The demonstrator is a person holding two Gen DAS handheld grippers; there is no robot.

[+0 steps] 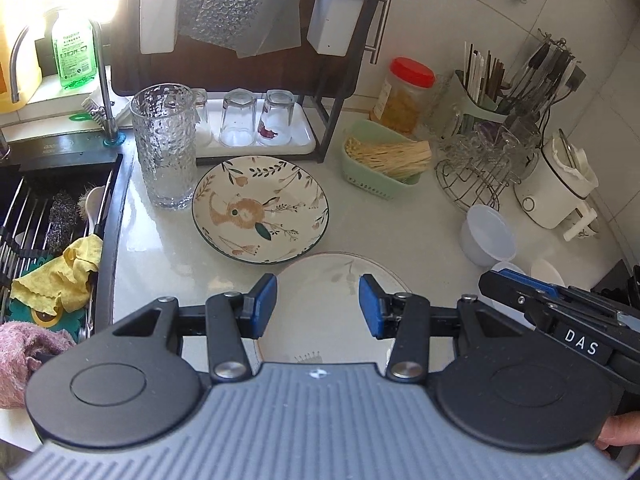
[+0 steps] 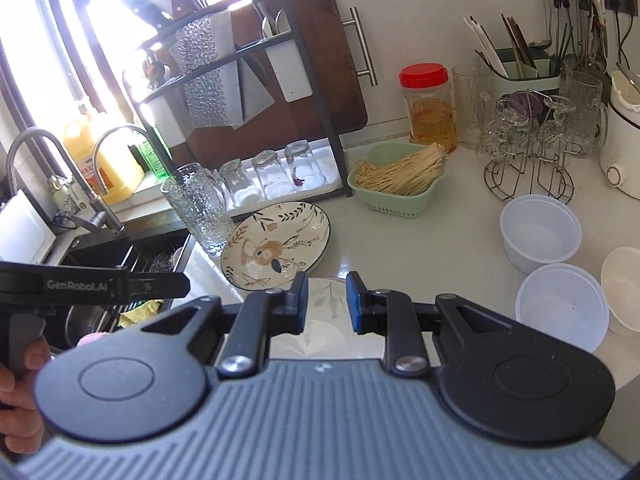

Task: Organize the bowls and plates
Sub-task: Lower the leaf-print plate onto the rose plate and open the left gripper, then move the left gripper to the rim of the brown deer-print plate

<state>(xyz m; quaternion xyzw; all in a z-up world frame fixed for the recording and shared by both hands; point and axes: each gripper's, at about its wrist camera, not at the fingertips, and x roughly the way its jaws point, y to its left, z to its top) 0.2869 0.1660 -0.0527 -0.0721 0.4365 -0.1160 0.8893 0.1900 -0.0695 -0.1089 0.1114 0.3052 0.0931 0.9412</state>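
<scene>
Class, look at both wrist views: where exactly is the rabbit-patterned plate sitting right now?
The rabbit-patterned plate lies flat mid-counter in both views, just right of the textured glass pitcher, in front of the rack's tray of upturned glasses.

Floral plate [image 1: 260, 209] mid-frame on the counter [image 1: 400, 232] — tall glass [image 1: 164, 146] just left of it, pale plate [image 1: 320, 300] below it, basket [image 1: 384, 160] upper right, bowls [image 2: 540, 232] at right edge, sink [image 1: 48, 216] far left.
</scene>
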